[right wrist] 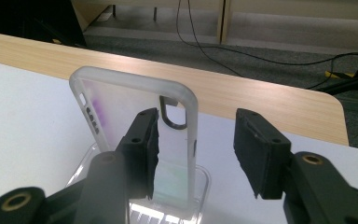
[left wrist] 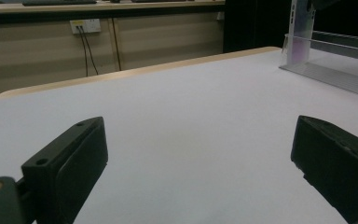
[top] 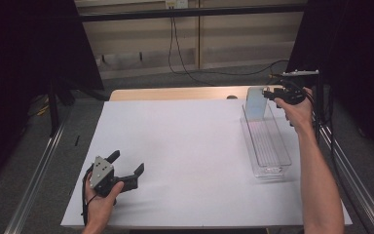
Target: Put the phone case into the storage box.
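A clear phone case (right wrist: 121,107) with a frosted rim stands upright at the far end of a long clear plastic tray (top: 268,146). In the high view the case (top: 256,102) is at the table's far right. My right gripper (right wrist: 196,116) is open right at the case: its left jaw is in front of the case's face, its right jaw is well off the case's edge, and neither pad presses on it. In the high view my right gripper (top: 272,93) hovers beside the case. My left gripper (top: 127,162) rests open and empty near the front left. Its own view (left wrist: 198,126) looks across to the tray (left wrist: 335,77) and case (left wrist: 300,32).
A white mat (top: 185,146) covers the table, with a strip of bare wood (top: 175,93) at the far edge. Black curtains hang at both sides, metal rails (top: 39,170) run along the table, and cables (top: 180,53) lie on the floor beyond.
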Action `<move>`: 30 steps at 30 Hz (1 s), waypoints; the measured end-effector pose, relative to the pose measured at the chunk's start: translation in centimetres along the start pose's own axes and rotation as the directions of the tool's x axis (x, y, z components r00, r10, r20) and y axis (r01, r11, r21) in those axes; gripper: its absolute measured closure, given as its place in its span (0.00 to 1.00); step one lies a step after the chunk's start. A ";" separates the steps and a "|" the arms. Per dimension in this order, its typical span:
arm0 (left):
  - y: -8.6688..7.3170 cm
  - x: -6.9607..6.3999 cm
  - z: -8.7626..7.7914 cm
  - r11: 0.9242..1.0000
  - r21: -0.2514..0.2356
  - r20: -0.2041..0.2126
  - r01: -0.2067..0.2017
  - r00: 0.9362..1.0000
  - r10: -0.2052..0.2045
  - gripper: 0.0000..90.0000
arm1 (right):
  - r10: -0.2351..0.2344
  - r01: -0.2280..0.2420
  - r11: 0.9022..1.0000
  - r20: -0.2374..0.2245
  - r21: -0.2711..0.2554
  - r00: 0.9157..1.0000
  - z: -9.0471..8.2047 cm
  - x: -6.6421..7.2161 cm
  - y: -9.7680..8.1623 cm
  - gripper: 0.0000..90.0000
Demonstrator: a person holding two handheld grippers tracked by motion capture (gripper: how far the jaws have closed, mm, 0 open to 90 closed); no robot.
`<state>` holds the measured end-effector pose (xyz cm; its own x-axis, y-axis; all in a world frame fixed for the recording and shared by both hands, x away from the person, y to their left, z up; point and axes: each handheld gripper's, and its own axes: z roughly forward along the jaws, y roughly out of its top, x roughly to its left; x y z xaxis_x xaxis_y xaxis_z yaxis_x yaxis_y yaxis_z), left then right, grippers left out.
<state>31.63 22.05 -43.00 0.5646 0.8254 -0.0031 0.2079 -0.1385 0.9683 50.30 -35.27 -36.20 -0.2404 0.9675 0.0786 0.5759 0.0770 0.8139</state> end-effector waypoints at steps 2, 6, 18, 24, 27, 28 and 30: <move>0.0 0.0 0.0 1.000 0.002 -0.002 0.000 1.000 0.000 0.04 | -0.003 0.003 1.000 0.001 0.001 1.000 0.0 0.0 0.0 0.49; 0.0 0.0 -0.1 1.000 -0.002 -0.008 0.003 1.000 -0.003 0.04 | 0.003 -0.003 1.000 -0.001 -0.004 1.000 -0.1 0.1 0.0 0.39; 0.1 0.3 0.0 1.000 -0.003 -0.018 0.017 1.000 -0.017 0.04 | 0.025 -0.025 1.000 -0.008 -0.018 1.000 -0.5 -0.3 -0.3 0.07; 0.0 0.3 0.2 1.000 0.001 -0.022 0.024 0.999 -0.024 0.04 | 0.022 -0.022 0.999 -0.006 -0.034 1.000 -0.9 -0.1 -0.4 0.05; -0.1 0.3 0.0 1.000 0.005 -0.026 0.026 0.999 -0.026 0.04 | 0.017 -0.018 0.998 -0.012 -0.059 1.000 -1.2 0.0 -0.4 0.05; -0.1 0.3 0.0 1.000 0.006 -0.026 0.023 0.999 -0.023 0.04 | 0.016 -0.017 0.997 -0.015 -0.070 1.000 -1.4 0.0 -0.5 0.05; -0.1 0.3 -0.1 1.000 0.004 -0.026 0.023 0.999 -0.023 0.04 | 0.031 -0.032 0.996 -0.016 -0.080 0.999 -1.5 0.1 -0.5 0.05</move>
<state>31.73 22.36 -43.05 0.5385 0.8424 -0.0190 0.2245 -0.1217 0.9668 48.82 -35.59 -35.70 -0.2349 0.9655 0.1126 0.5189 0.0266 0.8544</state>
